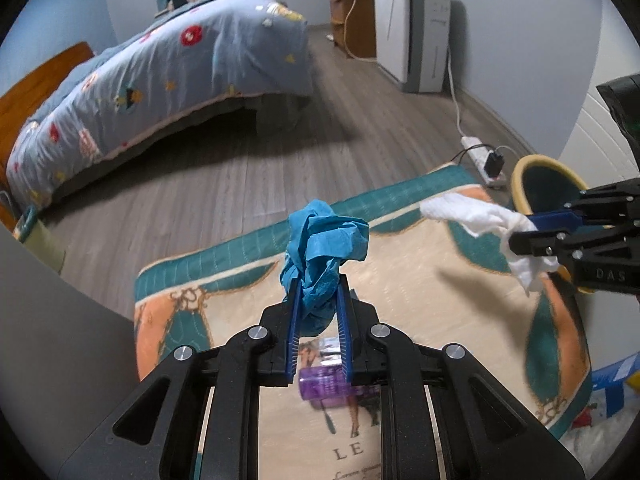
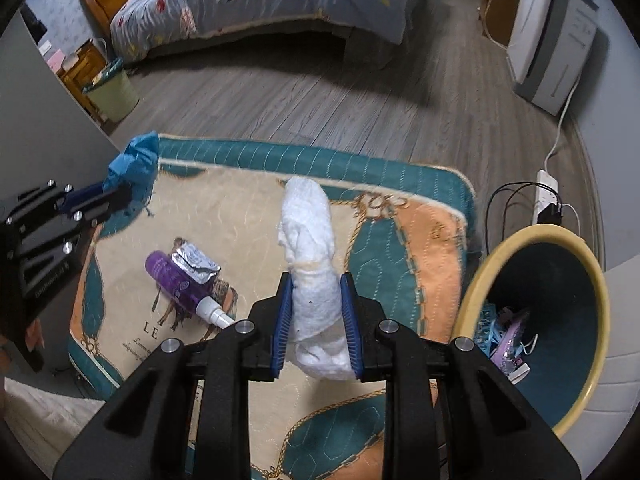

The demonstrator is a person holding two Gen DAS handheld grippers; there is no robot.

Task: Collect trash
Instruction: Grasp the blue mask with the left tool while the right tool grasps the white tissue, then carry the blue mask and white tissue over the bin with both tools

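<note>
Left gripper [image 1: 319,300] is pinched on a crumpled blue paper wad [image 1: 325,240]; right gripper [image 2: 316,308] is pinched on a white tissue wad [image 2: 310,248]. Both loads hang above the patterned mat [image 2: 436,248], the yellow-rimmed waste bin [image 2: 596,292] just beside its right edge. Risks: loose, springy paper may slip from the narrow pads; a release short of the rim drops litter back beside the purple spray bottle [image 2: 176,280] and foil wrapper [image 2: 196,262], which remain uncollected.

A big bed [image 1: 160,76] with a blue blanket stands on the grey wood floor [image 1: 224,176] by pale walls [image 1: 520,20].
</note>
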